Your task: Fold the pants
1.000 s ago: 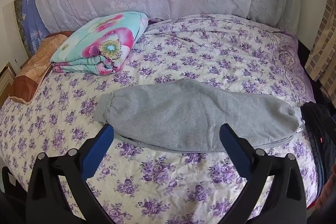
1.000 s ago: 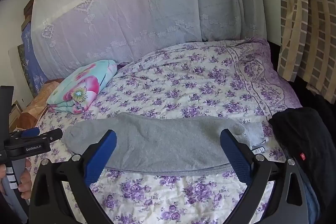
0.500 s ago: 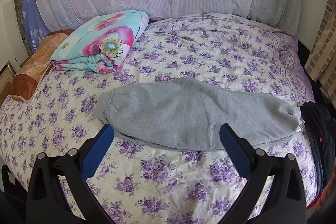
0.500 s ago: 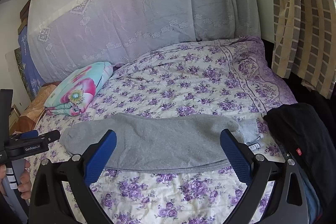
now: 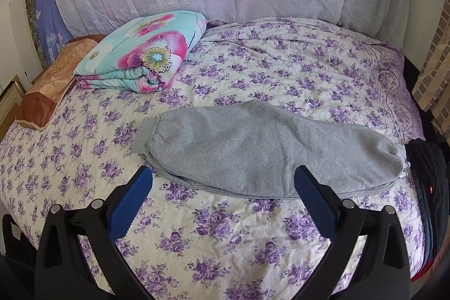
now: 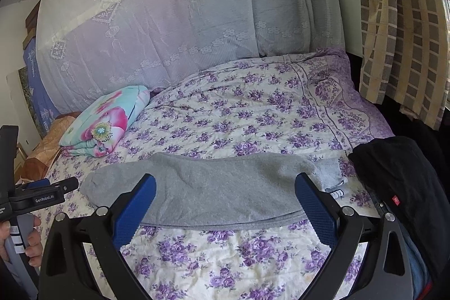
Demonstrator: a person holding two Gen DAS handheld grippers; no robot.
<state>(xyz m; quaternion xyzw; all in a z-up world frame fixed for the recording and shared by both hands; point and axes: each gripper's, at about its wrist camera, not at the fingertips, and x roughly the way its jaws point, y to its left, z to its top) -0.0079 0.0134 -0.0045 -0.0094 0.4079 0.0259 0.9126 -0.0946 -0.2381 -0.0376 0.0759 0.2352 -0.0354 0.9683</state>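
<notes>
I see the grey pants (image 5: 261,151) lying folded lengthwise across the middle of the frame on the floral bedspread (image 5: 225,229). My left gripper (image 5: 223,184) and right gripper (image 6: 225,187) both hover spread wide, grasping nothing. A folded quilt (image 5: 140,55) sits upper left.

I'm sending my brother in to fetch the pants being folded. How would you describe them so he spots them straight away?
Look at the bed with the purple-flowered sheet. Near its front edge lie the grey sweatpants, stretched sideways as one long strip with an elastic cuff at the left end. They are the only plain grey item: the folded quilt behind is bright floral, and the garment at the right is black.
</notes>
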